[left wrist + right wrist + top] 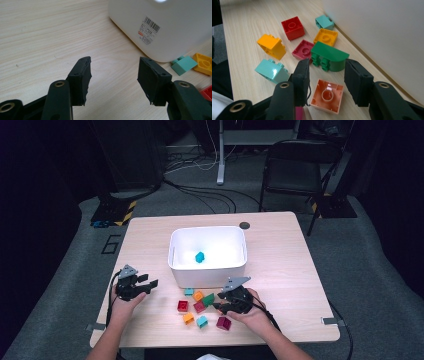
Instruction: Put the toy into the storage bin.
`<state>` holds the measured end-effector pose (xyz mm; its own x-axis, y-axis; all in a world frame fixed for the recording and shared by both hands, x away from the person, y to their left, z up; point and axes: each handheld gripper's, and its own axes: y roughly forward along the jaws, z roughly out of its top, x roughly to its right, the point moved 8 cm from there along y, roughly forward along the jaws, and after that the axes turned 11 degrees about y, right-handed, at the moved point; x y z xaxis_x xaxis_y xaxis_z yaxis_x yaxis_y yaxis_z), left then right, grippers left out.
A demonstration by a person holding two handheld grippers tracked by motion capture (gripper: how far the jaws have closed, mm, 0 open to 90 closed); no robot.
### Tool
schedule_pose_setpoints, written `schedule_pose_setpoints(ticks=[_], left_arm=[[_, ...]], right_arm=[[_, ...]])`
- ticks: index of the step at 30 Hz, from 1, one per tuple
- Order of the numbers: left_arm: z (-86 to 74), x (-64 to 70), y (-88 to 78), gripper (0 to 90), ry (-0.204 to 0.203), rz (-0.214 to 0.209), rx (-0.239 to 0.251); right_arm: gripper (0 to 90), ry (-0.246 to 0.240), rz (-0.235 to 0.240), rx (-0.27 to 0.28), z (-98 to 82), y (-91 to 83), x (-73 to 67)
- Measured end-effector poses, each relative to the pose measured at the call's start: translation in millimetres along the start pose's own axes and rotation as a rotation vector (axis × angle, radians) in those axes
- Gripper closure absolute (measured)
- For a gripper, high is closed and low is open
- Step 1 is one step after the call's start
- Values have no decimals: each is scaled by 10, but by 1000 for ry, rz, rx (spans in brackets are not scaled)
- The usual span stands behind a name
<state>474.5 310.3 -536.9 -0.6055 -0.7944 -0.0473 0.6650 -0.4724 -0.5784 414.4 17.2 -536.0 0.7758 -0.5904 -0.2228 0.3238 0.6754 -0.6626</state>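
Note:
Several toy bricks lie in front of a white bin. My right gripper hovers low over them, open. Its jaws stand either side of an upturned peach brick, pads apart from it. A green half-round brick lies just past the fingertips. My left gripper rests at the table's left, open and empty over bare wood. One teal brick sits inside the bin.
Around the green brick lie a red brick, a crimson one, two yellow ones, and teal ones. The bin wall runs close on the right gripper's right. A black chair stands beyond the table.

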Motion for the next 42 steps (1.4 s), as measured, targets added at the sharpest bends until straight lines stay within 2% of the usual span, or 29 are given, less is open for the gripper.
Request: schedule_pose_setpoints(ticks=[11,19,21,31,42], left_arm=[[-3,1,4,437,0,0,-3],[-3,2,5,437,0,0,-4],[-3,2,5,437,0,0,-5],[-2,2,6,437,-1,-1,-2],[-3,6,11,436,0,-2,-6]], right_arm=[[512,8,-18,-20,-136,82,21],[505,19,-25,-26,-164,84,60],[499,17,-40,-27,-168,85,75],[565,21,-35,-77,-256,110,103],[580,23,-32,-70,-195,31,112]])
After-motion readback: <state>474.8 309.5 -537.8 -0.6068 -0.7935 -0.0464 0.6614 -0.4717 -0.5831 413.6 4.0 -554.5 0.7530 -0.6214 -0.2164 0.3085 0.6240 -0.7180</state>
